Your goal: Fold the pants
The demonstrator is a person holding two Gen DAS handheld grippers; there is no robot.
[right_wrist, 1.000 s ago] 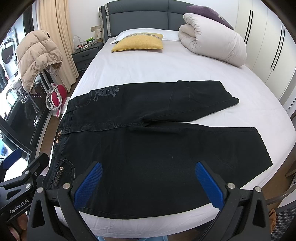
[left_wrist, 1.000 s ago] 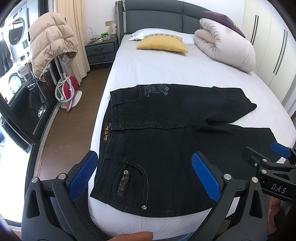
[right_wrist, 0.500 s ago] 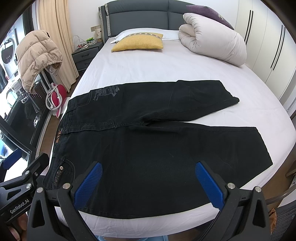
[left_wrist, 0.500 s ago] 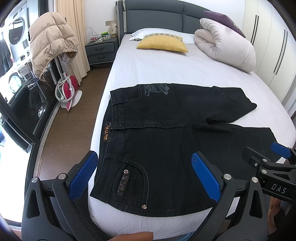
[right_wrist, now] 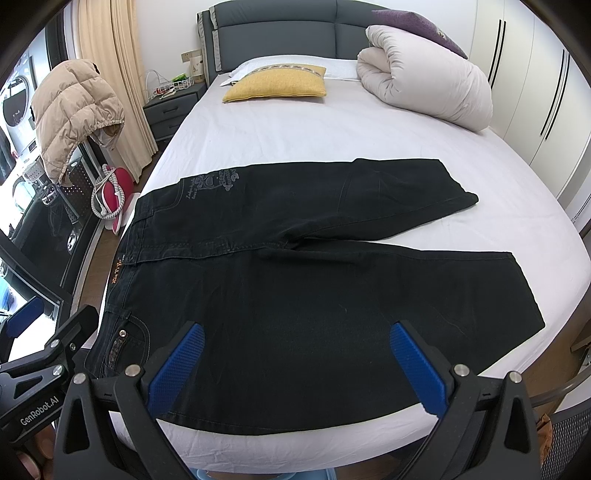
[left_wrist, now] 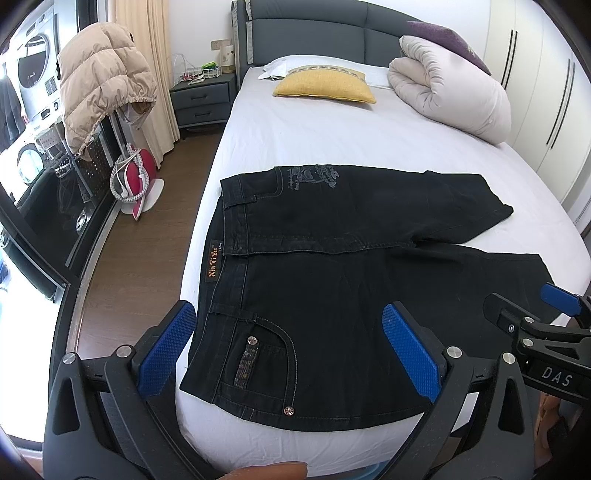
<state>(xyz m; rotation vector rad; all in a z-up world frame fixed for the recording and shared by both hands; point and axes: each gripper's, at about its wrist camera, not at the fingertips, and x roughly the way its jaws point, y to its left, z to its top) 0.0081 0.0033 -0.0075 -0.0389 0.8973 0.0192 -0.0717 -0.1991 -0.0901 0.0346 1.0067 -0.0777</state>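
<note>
Ahead of the tongs stretches a bed (right_wrist: 295, 133) under a white sheet, closed at the far end by a grey padded headboard (right_wrist: 273, 29). A yellow pillow (right_wrist: 277, 86) and a rolled white duvet (right_wrist: 424, 85) lie near it. To the far left stands a grey nightstand (left_wrist: 201, 99) beside a beige curtain (left_wrist: 147, 55). Left of the tongs is a brown wood floor (left_wrist: 147, 229); to the right, white wardrobe doors (left_wrist: 546, 92). Daylight fills the room.

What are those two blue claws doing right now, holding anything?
Left gripper: open, holding nothing, above the black pants.
Right gripper: open, holding nothing.
</note>
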